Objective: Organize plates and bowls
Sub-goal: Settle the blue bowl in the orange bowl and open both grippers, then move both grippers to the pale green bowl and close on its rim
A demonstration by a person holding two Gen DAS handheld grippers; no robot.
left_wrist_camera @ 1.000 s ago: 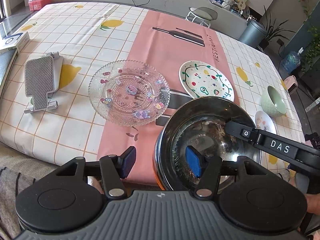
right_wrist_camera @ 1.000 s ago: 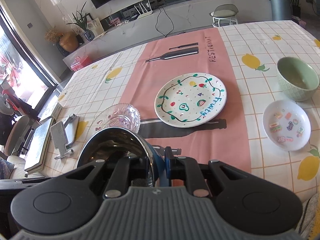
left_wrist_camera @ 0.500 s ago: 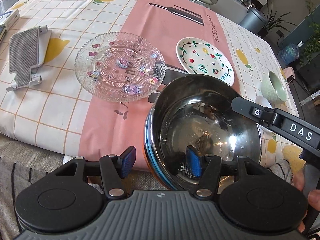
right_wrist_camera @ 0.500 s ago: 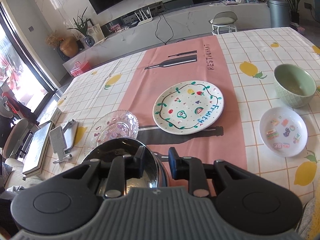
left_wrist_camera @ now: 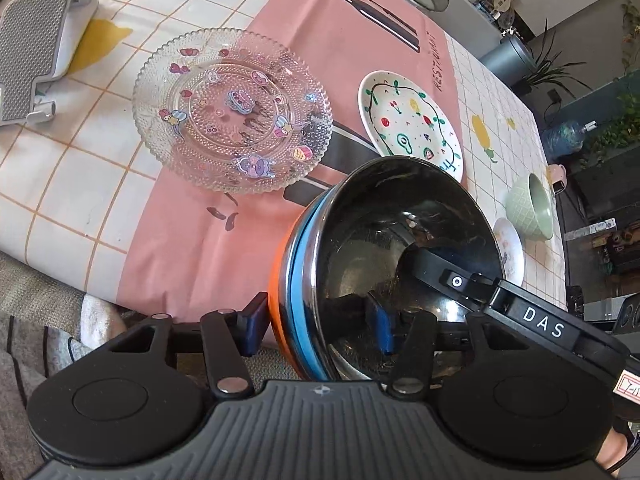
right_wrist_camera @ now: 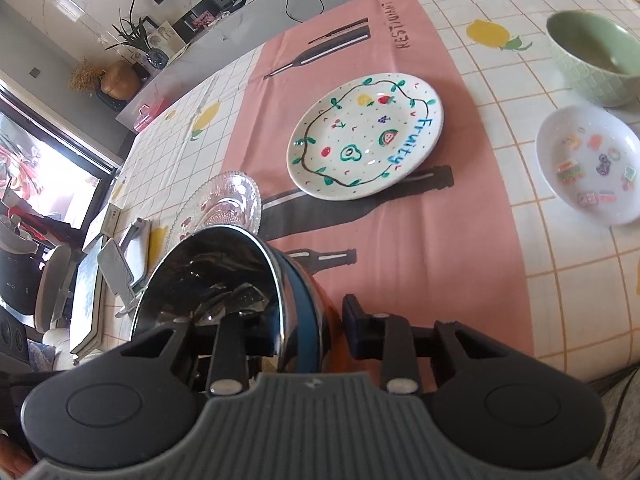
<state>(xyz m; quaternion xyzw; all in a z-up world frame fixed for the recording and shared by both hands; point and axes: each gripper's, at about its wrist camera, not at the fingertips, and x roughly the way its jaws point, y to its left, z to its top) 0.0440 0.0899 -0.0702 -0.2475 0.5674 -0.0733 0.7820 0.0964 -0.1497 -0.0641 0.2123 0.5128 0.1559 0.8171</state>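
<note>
Left tool: straddling the near rim of the steel bowl, one pad against the orange outer wall, the other inside; jaws just closing, and apparently gripping the wall.
Right tool: across the same bowl's rim at the lower middle of its view; jaws just opening, outer pad standing clear of the orange wall, inner finger hidden in the bowl; judged as let go.
Steel bowl: tilted, mouth turned toward the left tool, at the near edge of the counter; hard to tell whether resting there or carried.
Glass plate: flat and alone, upper left of the left view, just beyond the bowl.
Fruit plate: flat on the pink strip, centre of the right view, nothing on it.
Small white dish: right edge, apart from the plates.
Green bowl: upper right, just behind the dish, empty.
Grey stand: far left, not part of the job.
Progress: early. Nothing stacked, every piece lying singly.
Left to do: settle the steel bowl, then gather plates with plates and bowls with bowls.
</note>
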